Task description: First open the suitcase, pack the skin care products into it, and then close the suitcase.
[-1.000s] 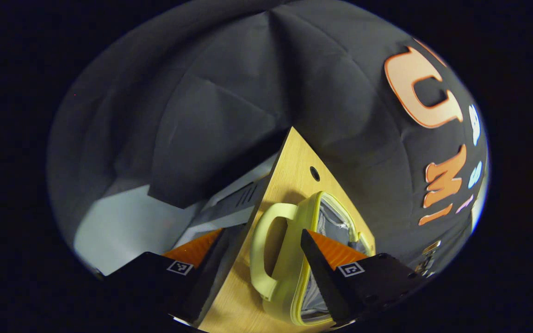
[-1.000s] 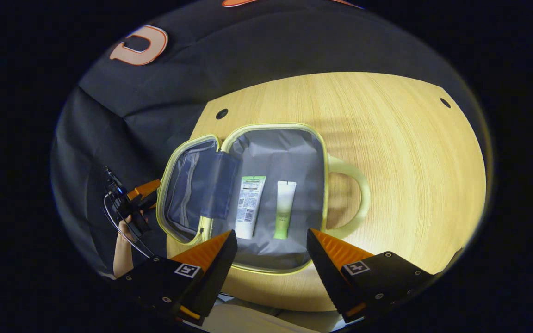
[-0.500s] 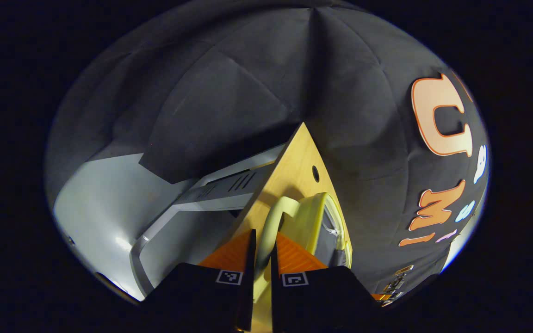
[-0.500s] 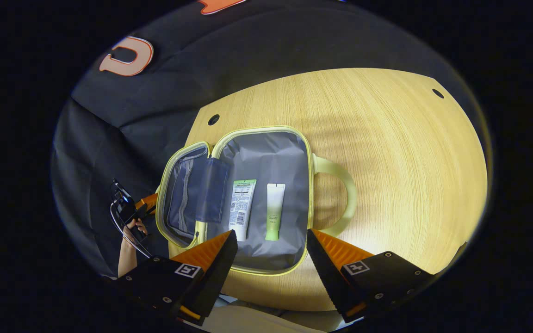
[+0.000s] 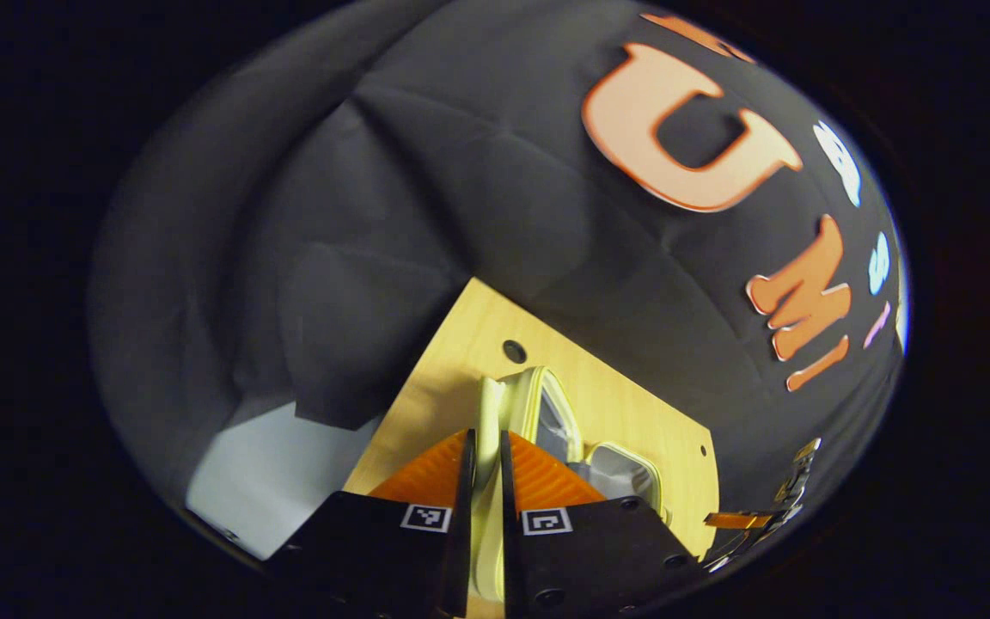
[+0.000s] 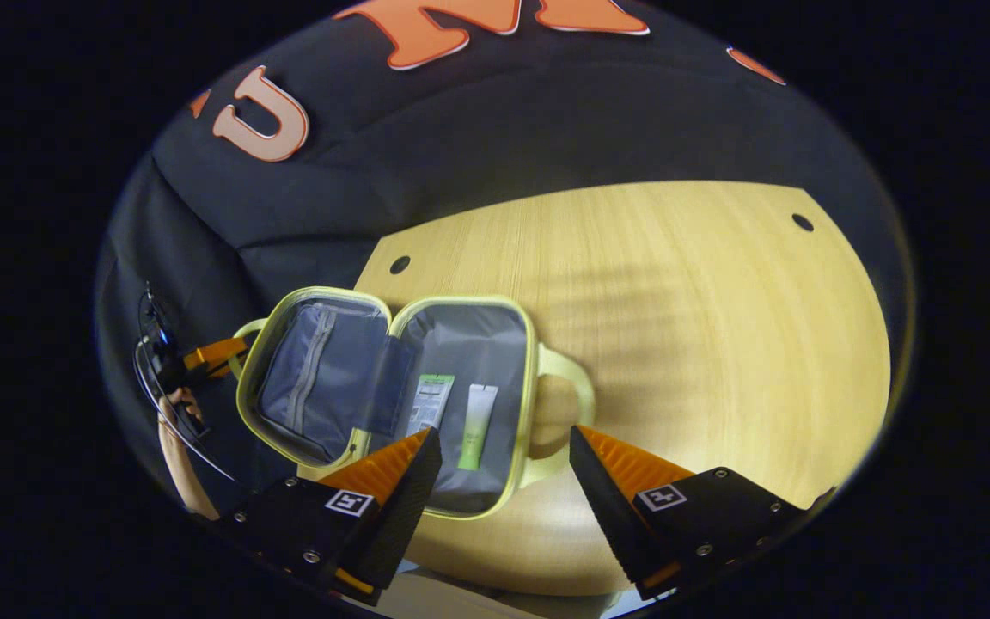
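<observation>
The left tongs [image 5: 484, 481] are now pinching the lid handle [image 5: 488, 421] of the suitcase [image 6: 392, 395], which is lying open on the bench [image 6: 675, 327]. A second ago they were spread, so closing looks under way. Two tubes [image 6: 476, 414] are lying inside the suitcase; the right tongs [image 6: 504, 460] are hovering spread before it.

a recording booth rather than a lived-in room: creased black cloth wall [image 6: 478, 146] hangs close behind the far edge of a pale wooden table with round cable holes [image 6: 675, 301], lit from above, with bare grey floor [image 5: 263, 473] past the table's left edge.
</observation>
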Demonstrator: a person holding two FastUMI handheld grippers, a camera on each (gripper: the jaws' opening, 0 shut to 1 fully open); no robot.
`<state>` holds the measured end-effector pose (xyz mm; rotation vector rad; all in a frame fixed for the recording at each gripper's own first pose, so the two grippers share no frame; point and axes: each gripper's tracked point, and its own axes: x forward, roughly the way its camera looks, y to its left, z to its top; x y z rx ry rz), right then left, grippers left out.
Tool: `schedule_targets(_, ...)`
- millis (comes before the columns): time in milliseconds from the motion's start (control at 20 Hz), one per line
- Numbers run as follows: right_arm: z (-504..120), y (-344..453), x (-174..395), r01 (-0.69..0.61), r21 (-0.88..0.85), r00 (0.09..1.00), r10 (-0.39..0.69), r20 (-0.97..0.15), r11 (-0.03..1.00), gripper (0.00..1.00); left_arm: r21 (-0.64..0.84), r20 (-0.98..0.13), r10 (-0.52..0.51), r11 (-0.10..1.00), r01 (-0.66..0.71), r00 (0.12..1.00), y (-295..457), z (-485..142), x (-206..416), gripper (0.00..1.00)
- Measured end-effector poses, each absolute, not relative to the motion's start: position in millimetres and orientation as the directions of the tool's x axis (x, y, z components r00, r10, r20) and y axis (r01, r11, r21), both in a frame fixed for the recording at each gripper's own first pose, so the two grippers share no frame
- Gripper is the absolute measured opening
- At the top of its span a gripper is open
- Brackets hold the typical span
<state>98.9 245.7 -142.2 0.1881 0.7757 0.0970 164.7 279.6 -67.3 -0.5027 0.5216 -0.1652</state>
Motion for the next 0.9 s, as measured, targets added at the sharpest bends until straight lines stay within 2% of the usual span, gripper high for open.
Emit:
schedule_targets(200, -103, 189, 96, -0.03, 0.113, 0.795, 0.092, -0.6, 0.993, 0.96, -0.386, -0.396, -0.255, 0.918, 0.092, 0.882, 206, 4, 138, 0.16)
schedule_targets(450, -61, 123, 85, -0.038, 0.056, 0.864, 0.061, -0.499, 0.998, 0.96, -0.264, -0.413, -0.241, 0.955, 0.138, 0.878, 106, 36, 120, 0.16)
schedule_targets(600, -51, 89, 75, -0.043, 0.021, 0.88, 0.048, -0.472, 0.999, 0.96, -0.23, -0.425, -0.256, 0.958, 0.17, 0.868, 44, 38, 107, 0.18)
schedule_targets(700, -50, 72, 68, -0.04, 0.023, 0.882, 0.046, -0.468, 0.999, 0.96, -0.162, -0.443, -0.229, 0.971, 0.174, 0.867, 14, 30, 109, 0.21)
schedule_targets(800, -48, 54, 60, -0.031, 0.032, 0.883, 0.042, -0.467, 0.999, 0.96, -0.081, -0.464, -0.193, 0.981, 0.176, 0.864, -12, 21, 110, 0.18)
schedule_targets(900, -52, 31, 54, -0.013, 0.036, 0.884, 0.028, -0.467, 0.999, 0.96, -0.058, -0.485, -0.21, 0.976, 0.208, 0.849, -47, 11, 107, 0.21)
